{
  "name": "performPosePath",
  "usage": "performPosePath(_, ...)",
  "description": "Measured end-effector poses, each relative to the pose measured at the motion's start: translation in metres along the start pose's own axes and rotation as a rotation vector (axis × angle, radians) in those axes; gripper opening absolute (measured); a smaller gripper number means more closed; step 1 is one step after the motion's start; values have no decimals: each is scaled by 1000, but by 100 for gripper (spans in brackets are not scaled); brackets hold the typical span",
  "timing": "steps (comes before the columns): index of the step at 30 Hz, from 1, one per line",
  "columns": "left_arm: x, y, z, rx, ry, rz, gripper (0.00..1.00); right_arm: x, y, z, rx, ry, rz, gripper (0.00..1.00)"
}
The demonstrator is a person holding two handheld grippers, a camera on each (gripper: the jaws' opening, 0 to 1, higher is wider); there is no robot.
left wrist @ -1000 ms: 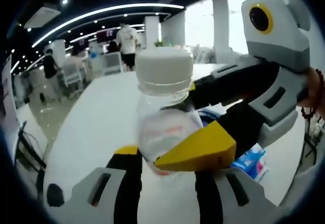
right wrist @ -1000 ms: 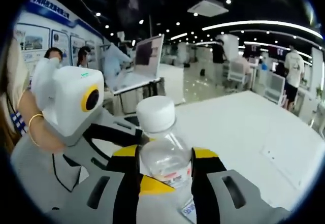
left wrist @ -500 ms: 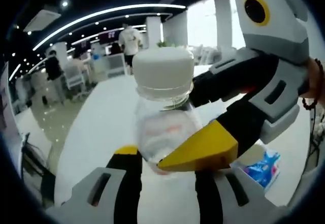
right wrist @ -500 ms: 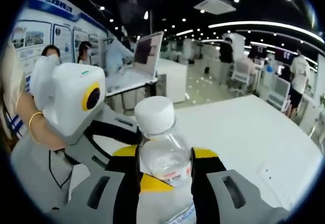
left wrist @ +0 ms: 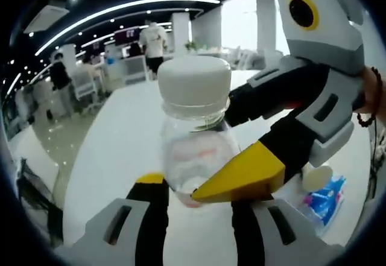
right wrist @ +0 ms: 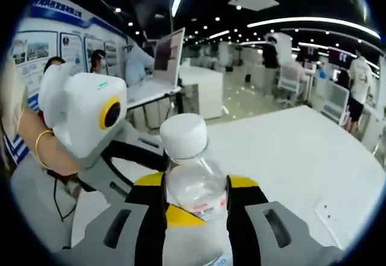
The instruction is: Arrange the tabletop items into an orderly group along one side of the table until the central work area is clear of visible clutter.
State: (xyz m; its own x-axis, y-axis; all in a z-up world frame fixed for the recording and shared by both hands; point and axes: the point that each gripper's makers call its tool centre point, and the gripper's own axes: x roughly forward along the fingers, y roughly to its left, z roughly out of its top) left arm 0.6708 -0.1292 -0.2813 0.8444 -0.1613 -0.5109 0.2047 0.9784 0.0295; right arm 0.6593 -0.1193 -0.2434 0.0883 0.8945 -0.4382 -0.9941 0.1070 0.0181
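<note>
A clear plastic bottle (left wrist: 193,151) with a white cap (left wrist: 194,82) stands upright between the jaws of my left gripper (left wrist: 196,187), which is shut on its body. My right gripper (left wrist: 289,139) comes in from the right, its yellow fingertip (left wrist: 241,175) pressed against the same bottle. In the right gripper view the bottle (right wrist: 196,184) sits between the jaws of my right gripper (right wrist: 196,199), shut on it, while the left gripper (right wrist: 114,151) reaches in from the left. The bottle's lower part is hidden behind the jaws.
The white table (right wrist: 301,151) stretches ahead. A blue packet (left wrist: 322,196) and a small white round object (left wrist: 316,178) lie on it under the right gripper. A flat white label or sheet (right wrist: 338,212) lies at the right. People, desks and a laptop (right wrist: 169,52) stand beyond.
Both grippers keep hold of the bottle. Both views have shifted a little, so the blue packet and the background sit differently in the picture.
</note>
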Motion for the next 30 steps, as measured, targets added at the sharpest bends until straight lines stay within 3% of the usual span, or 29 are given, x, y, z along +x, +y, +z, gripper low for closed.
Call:
performPosePath(19,38,28,-17,-5,40,-3,37,40,-33,-20,-7,64,39,37)
performPosePath(30,49,36,-21,-20,41,-6,37,49,-40,-25,13,43,49,37)
